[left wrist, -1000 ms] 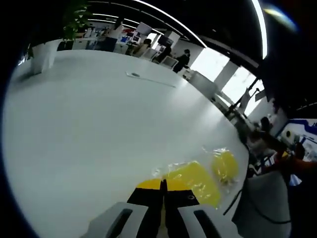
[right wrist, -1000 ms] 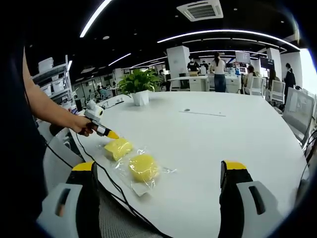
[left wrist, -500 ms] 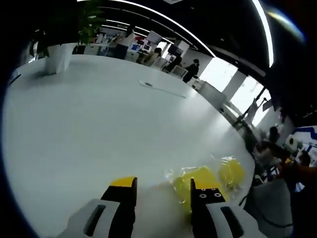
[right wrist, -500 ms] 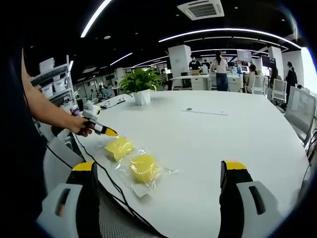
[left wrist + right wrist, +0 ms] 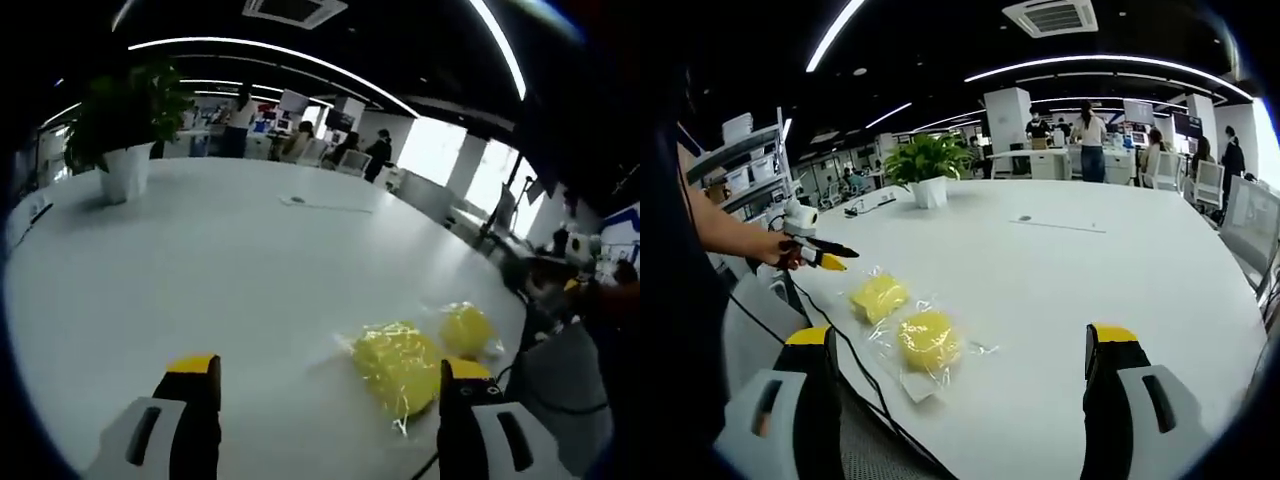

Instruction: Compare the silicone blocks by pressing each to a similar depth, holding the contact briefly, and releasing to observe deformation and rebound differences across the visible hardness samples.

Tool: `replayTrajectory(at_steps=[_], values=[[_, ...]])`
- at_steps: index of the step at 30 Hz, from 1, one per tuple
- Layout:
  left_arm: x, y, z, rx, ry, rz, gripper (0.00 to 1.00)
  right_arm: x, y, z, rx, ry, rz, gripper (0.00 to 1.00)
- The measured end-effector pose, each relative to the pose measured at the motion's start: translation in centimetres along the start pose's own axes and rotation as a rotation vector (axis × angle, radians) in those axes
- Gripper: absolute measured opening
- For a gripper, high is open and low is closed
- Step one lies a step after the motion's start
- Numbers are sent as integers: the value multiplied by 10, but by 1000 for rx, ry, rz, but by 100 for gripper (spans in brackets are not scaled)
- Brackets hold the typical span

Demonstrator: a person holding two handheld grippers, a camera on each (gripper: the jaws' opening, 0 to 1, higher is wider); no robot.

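Yellow silicone shows through clear, crinkled plastic wrap on two blocks that lie side by side near the edge of a big white counter point(image 5: 1120, 270). In the right gripper view, the squarish yellow silicone block point(image 5: 878, 296) lies farther in from that edge, and the rounder yellow silicone block point(image 5: 928, 338) lies just beside it, nearer the rim, with a flap of its wrapper spread out toward the edge. In the left gripper view the same pair sits ahead and to the right: the squarish block point(image 5: 397, 366) is the nearer one and the rounder block point(image 5: 468, 329) lies just past it, close to the counter's rim.

The left tongs point(image 5: 322, 385) have their yellow-tipped jaws spread wide apart, holding nothing, above the counter, with the squarish block just inside the right-hand jaw in that view. Seen from the other side, the left tongs point(image 5: 823, 256) are held in a person's hand point(image 5: 780, 251) off the counter's edge, clear of the blocks and touching neither. The right tongs point(image 5: 962, 345) also stand wide open and empty, back from the blocks.

A black cable point(image 5: 845, 345) runs along the counter's edge. Farther across the counter stands a green plant in a white pot point(image 5: 928, 168), and a flat thin item point(image 5: 1052, 226) lies near the middle. Beyond are desks, people and ceiling light strips.
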State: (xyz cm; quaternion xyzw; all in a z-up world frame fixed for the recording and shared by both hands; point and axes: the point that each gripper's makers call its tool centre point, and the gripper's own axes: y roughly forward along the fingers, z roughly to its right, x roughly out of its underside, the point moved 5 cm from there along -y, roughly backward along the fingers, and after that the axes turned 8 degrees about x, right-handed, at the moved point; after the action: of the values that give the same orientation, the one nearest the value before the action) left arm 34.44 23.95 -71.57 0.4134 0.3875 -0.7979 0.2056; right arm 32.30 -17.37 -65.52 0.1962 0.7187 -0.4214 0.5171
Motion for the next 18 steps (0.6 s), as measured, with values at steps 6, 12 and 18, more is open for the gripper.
replayTrajectory(at_steps=[6, 12, 18], values=[[5, -22, 20, 14, 95, -27, 100, 9, 1, 4, 8, 10, -21, 96], [-1, -33, 37, 31, 126, -7, 100, 14, 2, 5, 21, -9, -36, 96], [2, -40, 48, 34, 126, -15, 100, 20, 3, 8, 32, -28, -49, 96]])
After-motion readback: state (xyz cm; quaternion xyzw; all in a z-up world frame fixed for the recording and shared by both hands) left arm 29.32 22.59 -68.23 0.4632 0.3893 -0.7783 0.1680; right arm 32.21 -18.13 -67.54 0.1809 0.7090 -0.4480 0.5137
